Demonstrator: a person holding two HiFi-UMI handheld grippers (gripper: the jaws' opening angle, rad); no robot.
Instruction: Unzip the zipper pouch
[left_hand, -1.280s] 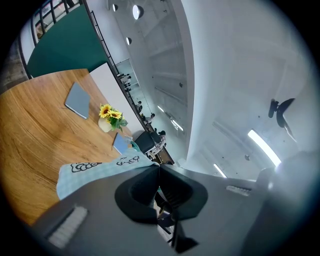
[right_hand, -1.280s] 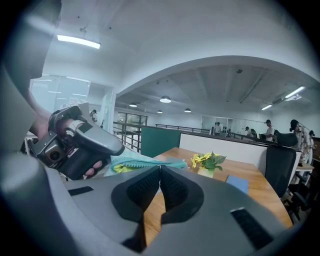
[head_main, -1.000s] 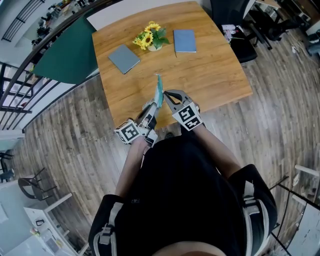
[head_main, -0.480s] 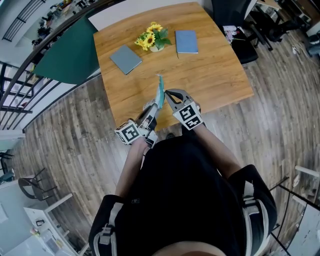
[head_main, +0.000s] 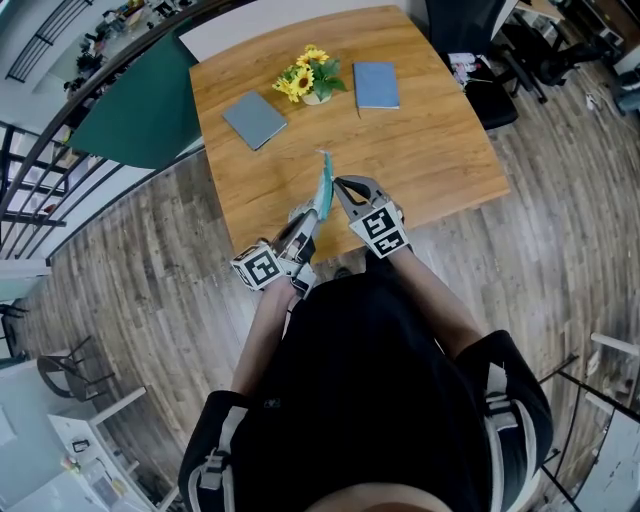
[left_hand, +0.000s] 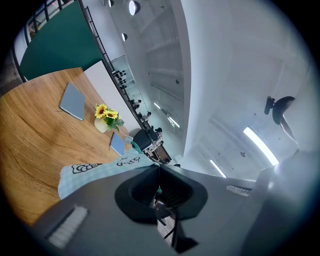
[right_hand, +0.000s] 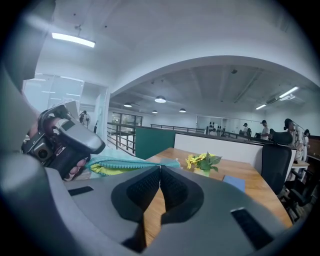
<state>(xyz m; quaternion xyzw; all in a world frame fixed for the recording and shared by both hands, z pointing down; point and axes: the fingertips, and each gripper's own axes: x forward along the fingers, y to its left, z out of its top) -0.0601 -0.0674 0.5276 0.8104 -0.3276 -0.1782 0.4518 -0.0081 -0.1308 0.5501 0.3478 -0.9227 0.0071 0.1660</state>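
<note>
A teal zipper pouch (head_main: 321, 185) is held on edge above the near side of the wooden table (head_main: 430, 150). My left gripper (head_main: 307, 216) is shut on its near lower end; in the left gripper view the pale checked fabric (left_hand: 100, 172) runs into the closed jaws (left_hand: 159, 167). My right gripper (head_main: 338, 183) is shut at the pouch's zipper edge, about halfway along. In the right gripper view the jaws (right_hand: 160, 167) meet at the teal zip line (right_hand: 125, 164), where yellow lining shows. The pull itself is hidden between the pads.
A small pot of sunflowers (head_main: 305, 83) stands at the table's far side between two grey-blue notebooks (head_main: 254, 119) (head_main: 377, 84). A dark office chair (head_main: 470, 40) sits at the far right corner, and a green panel (head_main: 140, 110) runs along the left.
</note>
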